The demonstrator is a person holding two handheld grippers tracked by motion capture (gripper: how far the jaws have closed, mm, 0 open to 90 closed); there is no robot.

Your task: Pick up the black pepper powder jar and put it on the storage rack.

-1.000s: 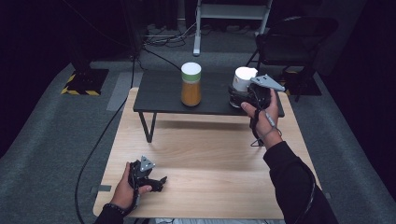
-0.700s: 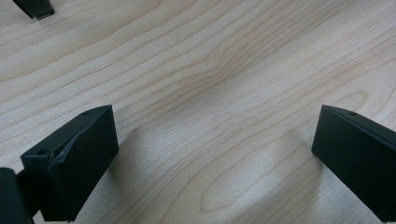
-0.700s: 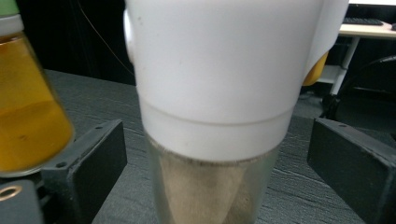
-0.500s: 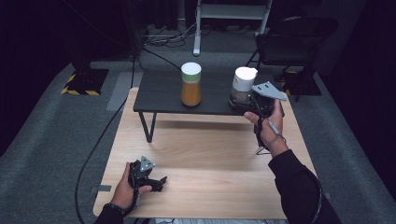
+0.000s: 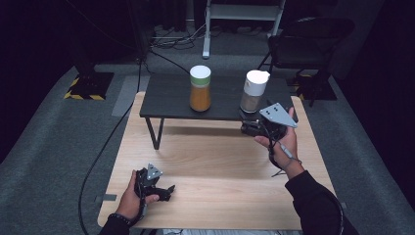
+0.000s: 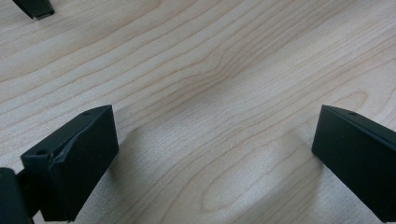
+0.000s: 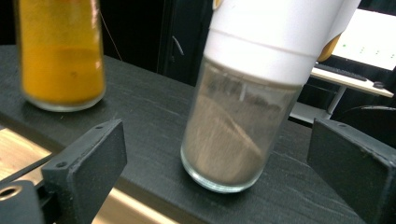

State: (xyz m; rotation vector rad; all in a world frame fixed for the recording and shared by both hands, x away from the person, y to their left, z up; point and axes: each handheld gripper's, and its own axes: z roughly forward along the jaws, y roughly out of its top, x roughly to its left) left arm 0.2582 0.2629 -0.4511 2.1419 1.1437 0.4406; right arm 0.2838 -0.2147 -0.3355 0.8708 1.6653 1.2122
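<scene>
On the raised black surface, a white-capped jar stands just ahead of the right hand-held gripper, whose jaws have just opened; centre them around the glass before squeezing

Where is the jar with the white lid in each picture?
High view: the white-lidded jar stands on the black shelf, right of the orange jar, just beyond the right gripper.
Left gripper view: bare wooden table between open jaws.
Right gripper view: the jar stands centre, ahead of the open jaws, untouched.
Shared landmark: the orange jar beside it.
</scene>
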